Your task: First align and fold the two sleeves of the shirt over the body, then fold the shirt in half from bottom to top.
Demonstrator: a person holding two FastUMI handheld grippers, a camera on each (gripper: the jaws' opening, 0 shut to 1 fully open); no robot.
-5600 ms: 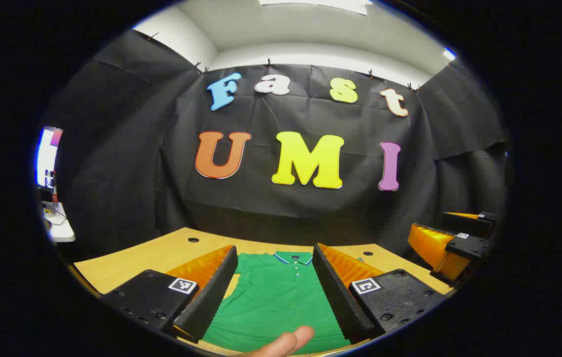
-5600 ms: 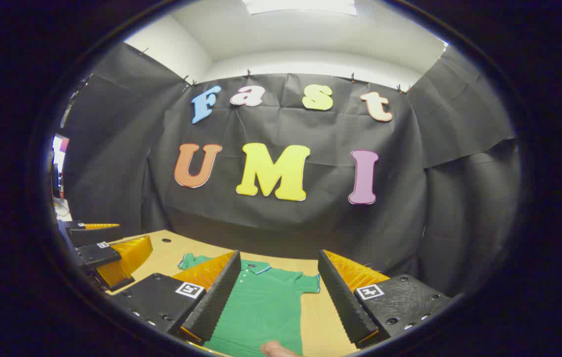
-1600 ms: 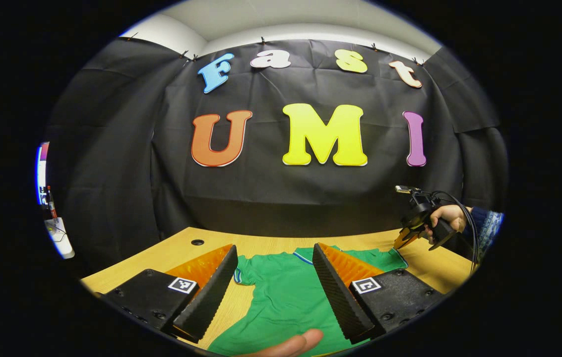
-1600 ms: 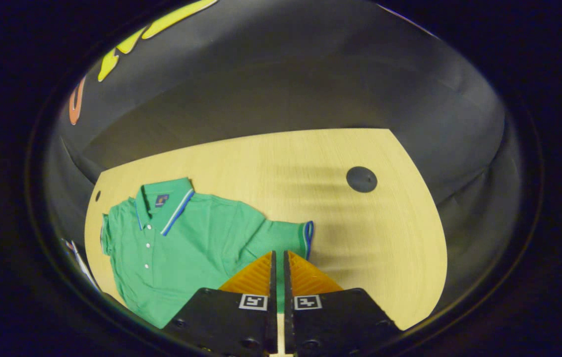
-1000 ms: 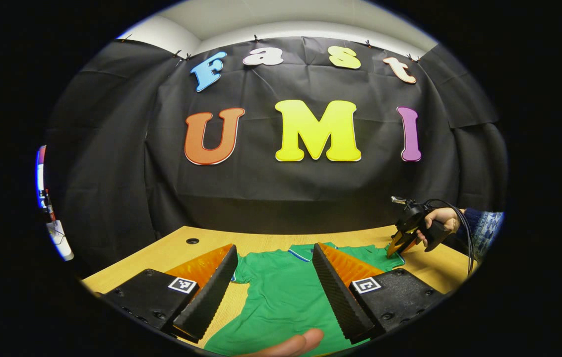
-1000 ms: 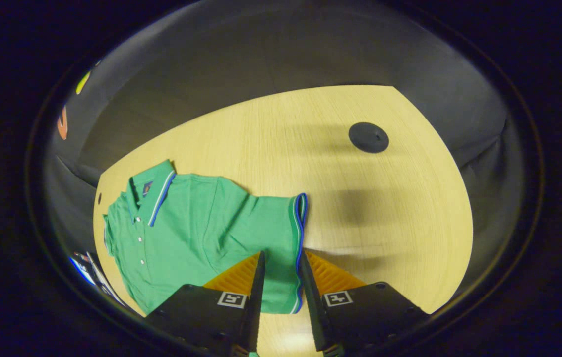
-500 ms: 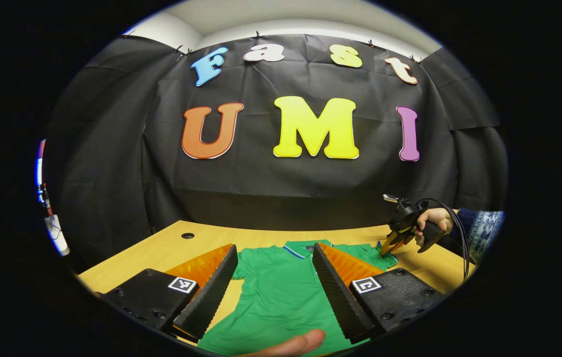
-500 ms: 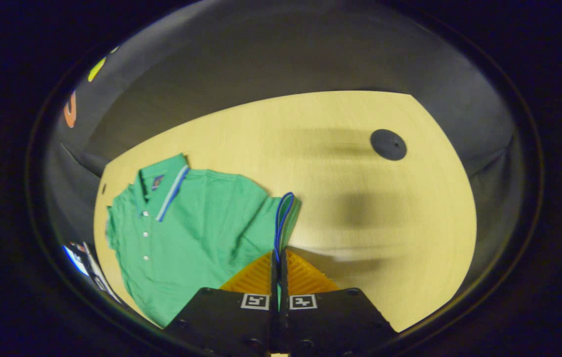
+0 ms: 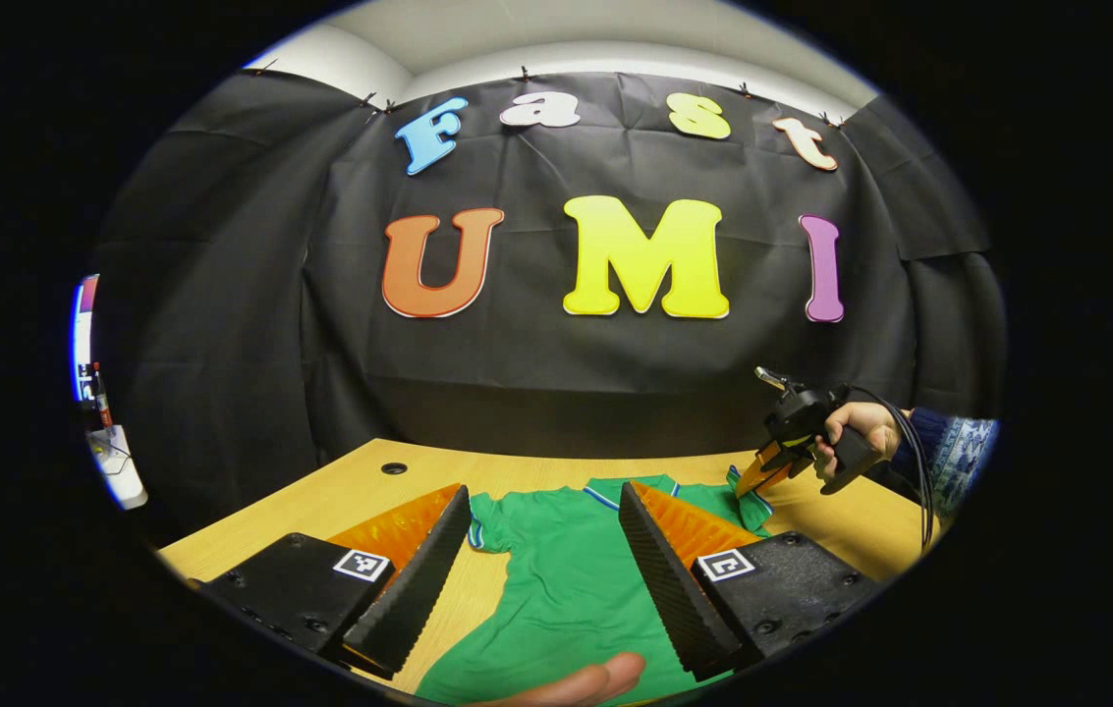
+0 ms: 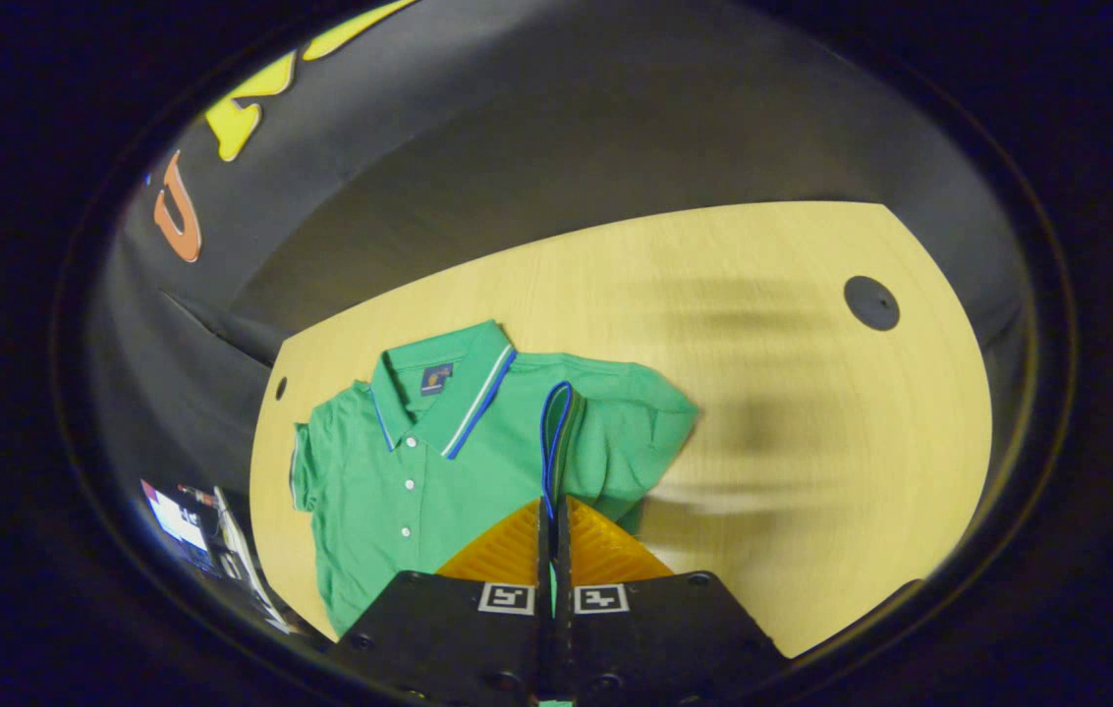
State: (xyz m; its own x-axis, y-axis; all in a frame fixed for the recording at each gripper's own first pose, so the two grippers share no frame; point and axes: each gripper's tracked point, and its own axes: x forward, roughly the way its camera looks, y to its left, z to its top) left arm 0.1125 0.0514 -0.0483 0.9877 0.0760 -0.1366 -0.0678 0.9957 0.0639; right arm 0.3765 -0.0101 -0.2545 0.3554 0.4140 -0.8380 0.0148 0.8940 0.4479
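We have the right gripper (image 10: 552, 511) pinched closed on the cuff of the right sleeve (image 10: 615, 432), lifted above the green shirt (image 10: 399, 481) whose body lies to its left on the table (image 10: 811, 471), while our left gripper (image 9: 541, 555) hangs wide open and empty over the shirt's middle.

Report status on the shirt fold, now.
Right gripper shut on the right sleeve, lifted over the shirt. Left gripper open above the shirt body. Other sleeve flat. Table unobstructed.
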